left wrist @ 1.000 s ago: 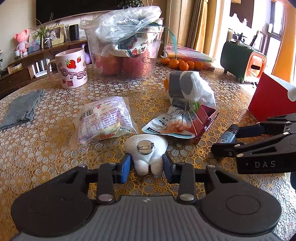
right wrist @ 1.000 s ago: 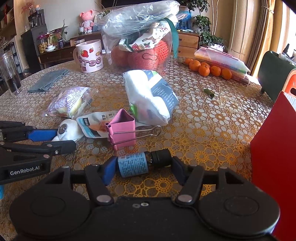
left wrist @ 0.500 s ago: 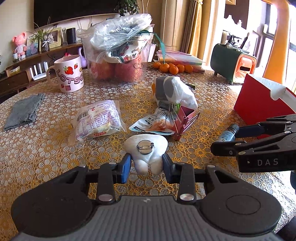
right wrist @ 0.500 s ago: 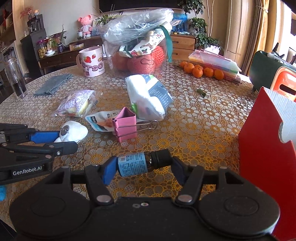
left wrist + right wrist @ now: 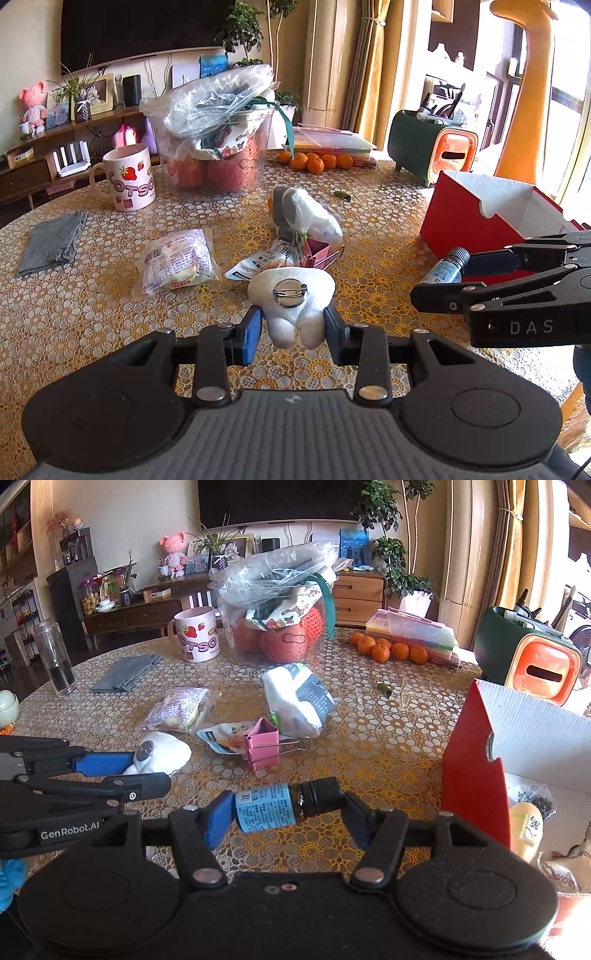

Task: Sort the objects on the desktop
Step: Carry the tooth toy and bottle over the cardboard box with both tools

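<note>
while hidden leftward, box contents (image 5: pixel 532 812); left tool (image 5: pixel 291 326) gripping badge (image 5: pixel 291 295), right tool (image 5: pixel 286 808) bottle (image 5: pixel 284 805)

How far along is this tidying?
Partway. The red box already holds some packets. In hand: the left gripper grips a white plush badge, and the right gripper grips a small bottle. Still on the table: pink binder clip, snack packets.
</note>
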Demonstrator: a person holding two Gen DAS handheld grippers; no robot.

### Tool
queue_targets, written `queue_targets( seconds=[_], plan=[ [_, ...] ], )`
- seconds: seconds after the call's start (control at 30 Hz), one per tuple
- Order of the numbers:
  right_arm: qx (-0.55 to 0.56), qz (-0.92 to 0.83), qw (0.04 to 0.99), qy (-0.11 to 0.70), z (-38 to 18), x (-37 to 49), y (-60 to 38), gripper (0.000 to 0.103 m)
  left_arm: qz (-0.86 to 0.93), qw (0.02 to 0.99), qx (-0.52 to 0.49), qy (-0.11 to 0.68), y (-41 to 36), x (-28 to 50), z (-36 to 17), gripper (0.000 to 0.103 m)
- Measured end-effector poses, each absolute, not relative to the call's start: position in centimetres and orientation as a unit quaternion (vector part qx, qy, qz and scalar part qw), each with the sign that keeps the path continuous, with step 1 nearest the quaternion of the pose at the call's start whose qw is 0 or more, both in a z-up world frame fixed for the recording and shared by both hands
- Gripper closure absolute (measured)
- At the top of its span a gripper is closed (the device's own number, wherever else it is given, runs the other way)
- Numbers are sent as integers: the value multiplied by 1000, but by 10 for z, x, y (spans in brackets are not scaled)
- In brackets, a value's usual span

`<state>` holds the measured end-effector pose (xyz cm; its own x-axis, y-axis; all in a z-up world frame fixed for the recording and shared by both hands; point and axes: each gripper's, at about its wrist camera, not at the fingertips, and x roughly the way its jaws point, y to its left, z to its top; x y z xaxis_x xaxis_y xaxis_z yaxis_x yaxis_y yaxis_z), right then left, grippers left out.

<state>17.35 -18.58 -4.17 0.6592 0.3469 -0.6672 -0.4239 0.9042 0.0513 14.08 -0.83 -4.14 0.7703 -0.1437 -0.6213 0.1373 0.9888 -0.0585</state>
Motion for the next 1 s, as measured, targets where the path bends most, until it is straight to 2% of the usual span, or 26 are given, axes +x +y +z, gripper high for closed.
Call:
queue_targets(
  seconds=[0.53, 1.0],
  plan=[
    [-33, 181, 934, 307, -5, 142, -242, 41, -103, 953, 24, 283, -68, 121, 8, 68],
    [-17, 158, 947, 279, 12, 129, -305, 41, -143, 951, 53, 268, -135, 115, 23, 68]
  ],
)
